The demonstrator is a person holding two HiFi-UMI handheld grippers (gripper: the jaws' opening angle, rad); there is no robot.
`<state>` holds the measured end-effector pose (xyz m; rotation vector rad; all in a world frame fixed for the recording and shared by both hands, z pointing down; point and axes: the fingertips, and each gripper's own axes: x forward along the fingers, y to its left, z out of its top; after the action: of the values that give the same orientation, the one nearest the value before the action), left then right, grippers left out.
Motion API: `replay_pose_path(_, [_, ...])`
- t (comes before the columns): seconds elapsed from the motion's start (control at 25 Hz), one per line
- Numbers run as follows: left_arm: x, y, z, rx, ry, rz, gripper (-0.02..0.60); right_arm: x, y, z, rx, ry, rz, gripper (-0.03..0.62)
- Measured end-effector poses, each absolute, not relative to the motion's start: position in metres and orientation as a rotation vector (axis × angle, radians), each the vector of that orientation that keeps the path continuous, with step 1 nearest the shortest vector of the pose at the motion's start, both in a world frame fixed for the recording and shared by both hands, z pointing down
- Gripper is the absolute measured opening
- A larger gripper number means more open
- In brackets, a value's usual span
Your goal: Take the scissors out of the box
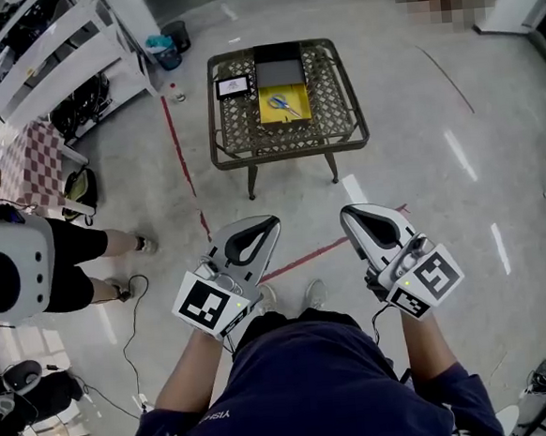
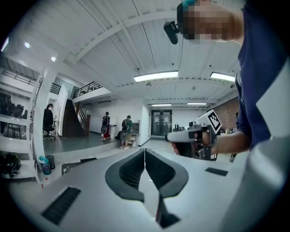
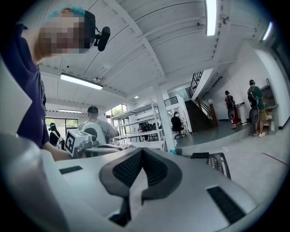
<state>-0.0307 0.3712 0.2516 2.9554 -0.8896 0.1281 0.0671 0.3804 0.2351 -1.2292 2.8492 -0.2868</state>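
Note:
The blue-handled scissors [image 1: 282,102] lie in an open yellow box [image 1: 287,117] on a small wire-mesh table [image 1: 248,134] far ahead of me in the head view. A dark lid [image 1: 278,71] lies just behind the box. Both grippers hang level at my waist, well short of the table. My left gripper [image 1: 272,223] is shut with nothing in it, its jaws meeting tip to tip in the left gripper view [image 2: 144,150]. My right gripper [image 1: 347,212] is also shut and holds nothing [image 3: 142,150]. Each gripper view shows the other gripper off to the side.
A small black-framed card [image 1: 234,86] rests on the table's left part. A person [image 1: 32,264] stands to my left on the grey floor. White shelving [image 1: 62,50] fills the far left. Red tape lines [image 1: 181,154] cross the floor, and a cable [image 1: 132,336] trails near my feet.

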Motion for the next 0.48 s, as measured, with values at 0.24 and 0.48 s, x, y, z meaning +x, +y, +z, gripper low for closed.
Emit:
replay_pose_path(0.24, [-0.01, 0.374, 0.262, 2.923, -0.936, 0.158, 0.026, 0.101, 0.383, 0.244, -1.219, 2.851, -0.316, 0.018])
replay_pose_path(0.48, [0.007, 0.372, 0.273, 2.904, -0.953, 0.18, 0.026, 0.129, 0.379, 0.255, -1.223, 2.838, -0.344, 0.018])
